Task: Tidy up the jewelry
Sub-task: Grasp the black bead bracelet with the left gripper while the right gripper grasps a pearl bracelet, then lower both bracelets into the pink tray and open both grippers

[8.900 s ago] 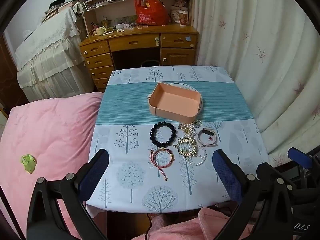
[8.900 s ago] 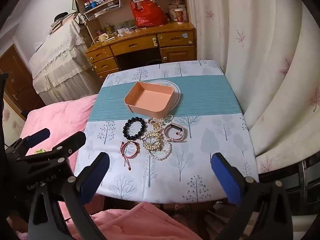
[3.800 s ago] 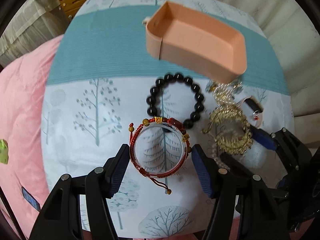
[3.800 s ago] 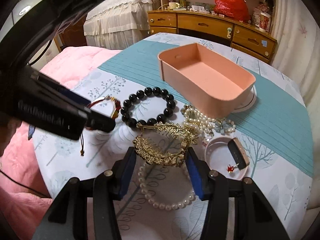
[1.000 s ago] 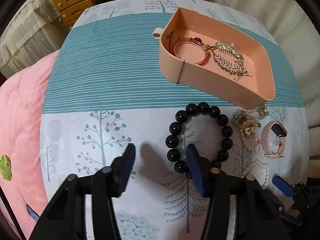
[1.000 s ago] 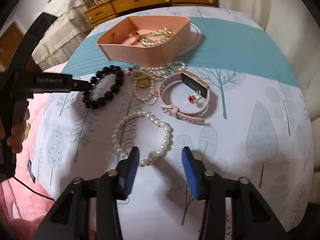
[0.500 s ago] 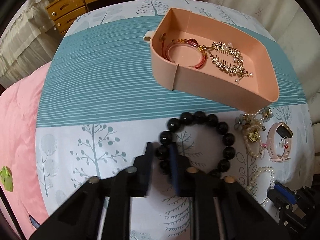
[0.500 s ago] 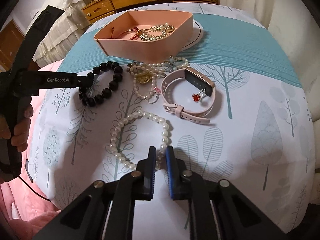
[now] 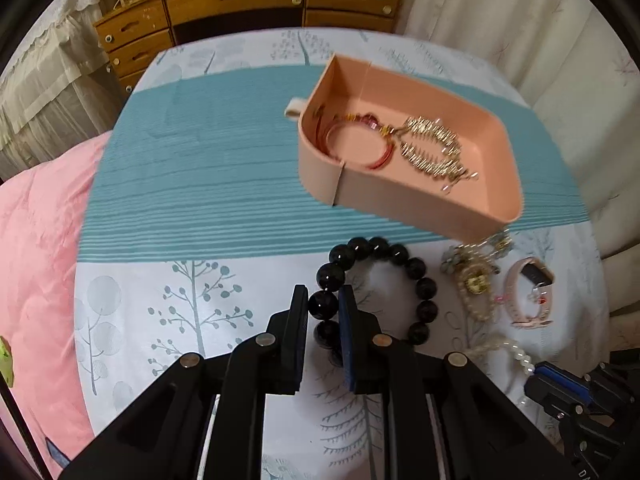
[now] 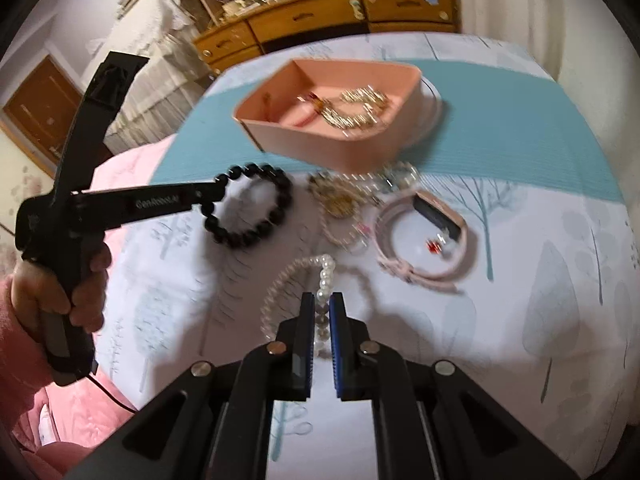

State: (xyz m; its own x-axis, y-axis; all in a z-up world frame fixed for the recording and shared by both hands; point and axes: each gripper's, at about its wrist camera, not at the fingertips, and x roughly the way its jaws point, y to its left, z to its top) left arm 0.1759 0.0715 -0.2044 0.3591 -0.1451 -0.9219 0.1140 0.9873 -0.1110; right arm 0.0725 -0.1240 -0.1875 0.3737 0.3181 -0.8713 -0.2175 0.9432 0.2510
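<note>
Left gripper (image 9: 323,307) clamps black bracelet (image 9: 416,276), right gripper (image 10: 320,312) pinches pearl strand (image 10: 325,270), both frame-center; single-bead grips may slip b/c beads roll.

Both wrist views sit close above the table, facing the pink tray (image 9: 420,204) from its near side. The left view looks down steeply from the tray's left; the right view, from its right, looks flatter. Both share the tray (image 10: 320,140) and wooden dresser (image 9: 240,0).
</note>
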